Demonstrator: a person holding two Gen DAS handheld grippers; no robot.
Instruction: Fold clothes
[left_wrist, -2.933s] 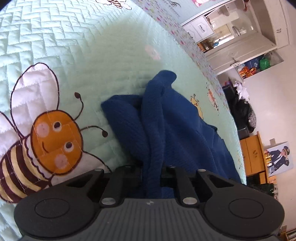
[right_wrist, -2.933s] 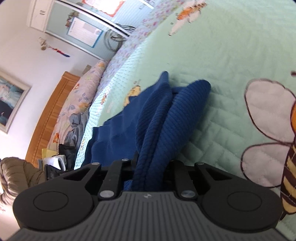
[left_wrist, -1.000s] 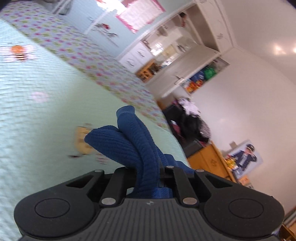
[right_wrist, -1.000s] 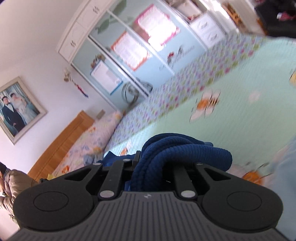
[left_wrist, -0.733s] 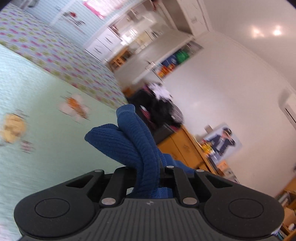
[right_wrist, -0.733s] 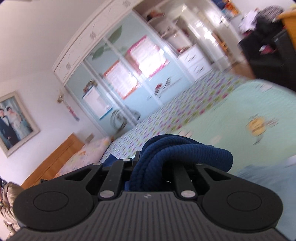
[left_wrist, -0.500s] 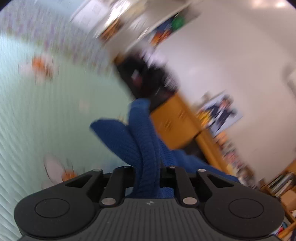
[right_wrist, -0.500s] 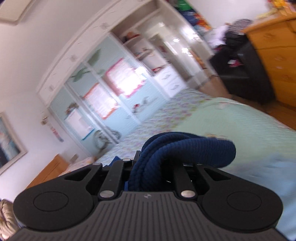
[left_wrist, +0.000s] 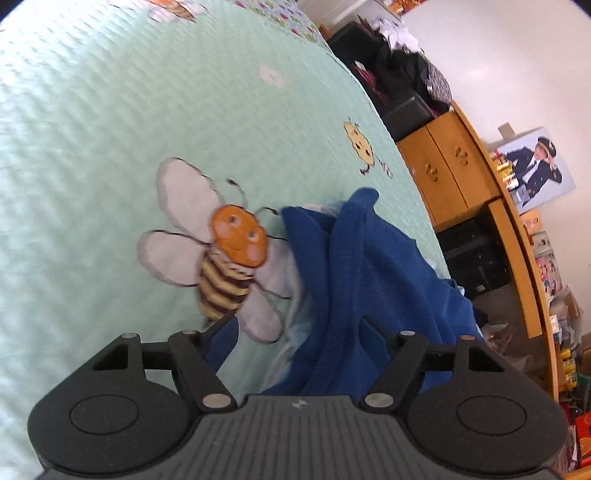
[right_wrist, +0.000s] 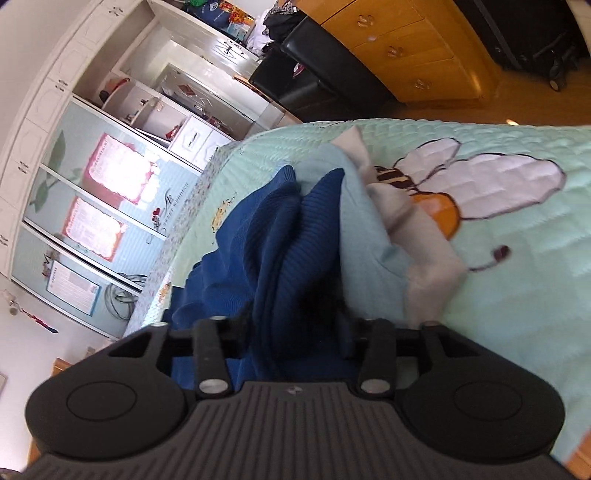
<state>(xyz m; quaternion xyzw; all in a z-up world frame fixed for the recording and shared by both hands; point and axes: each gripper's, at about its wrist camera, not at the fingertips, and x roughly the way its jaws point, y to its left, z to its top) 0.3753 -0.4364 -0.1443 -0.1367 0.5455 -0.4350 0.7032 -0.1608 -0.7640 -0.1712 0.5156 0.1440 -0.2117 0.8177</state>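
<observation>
A dark blue ribbed knit garment (left_wrist: 369, 280) lies bunched on the mint-green quilted bedspread (left_wrist: 92, 129), near the bed's edge. My left gripper (left_wrist: 295, 325) stands open over it, jaws spread wide, the cloth loose between them. In the right wrist view the same garment (right_wrist: 280, 236) rises in folds between the spread jaws of my right gripper (right_wrist: 291, 325), which is open too. A light blue and white cloth (right_wrist: 369, 229) lies under the blue garment.
A big bee picture (left_wrist: 229, 258) is stitched on the quilt beside the garment. Beyond the bed edge stand an orange wooden cabinet (left_wrist: 450, 166), a black stool (left_wrist: 406, 114) with dark clothes, and white wardrobes (right_wrist: 147, 110).
Both grippers carried the garment through the air, set it down by the bed's edge and opened their jaws, letting the cloth go.
</observation>
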